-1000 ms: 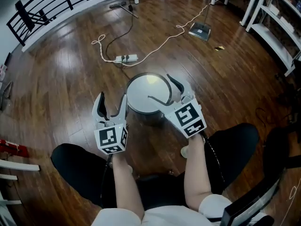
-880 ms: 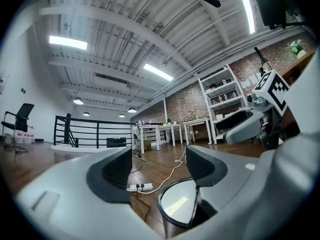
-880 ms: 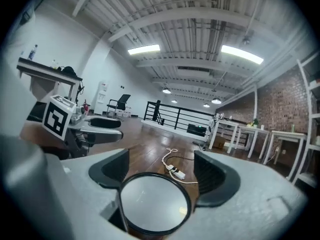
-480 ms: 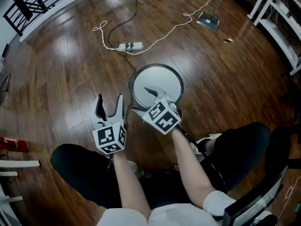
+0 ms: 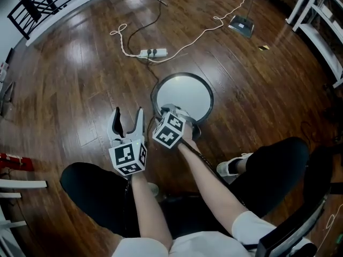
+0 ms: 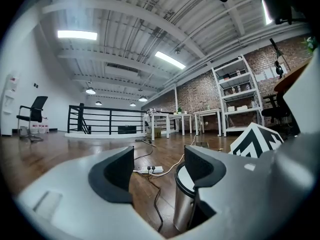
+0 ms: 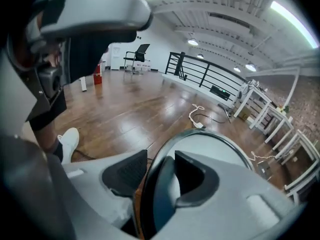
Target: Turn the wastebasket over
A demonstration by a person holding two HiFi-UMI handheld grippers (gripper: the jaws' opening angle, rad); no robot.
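Knees [image 5: 88, 189] in black trousers frame the scene, with a white shoe [image 5: 231, 168] on the wooden floor [image 5: 64, 84] by the right leg. Just ahead, the left hand-held gripper [image 5: 127, 116] is held level, its jaws spread wide with nothing between them, a little to the left of the wastebasket [image 5: 185, 92]. The right hand-held gripper [image 5: 176, 114] tips downward onto the wastebasket's near rim. Its jaws have just been closing and now clench that rim, one pad inside and one outside. The wastebasket stands upright on the floor, mouth up, directly in front of the person. Beyond it lies a white power strip [image 5: 153, 52] with its cable. A black railing [image 5: 53, 1] runs along the far edge.
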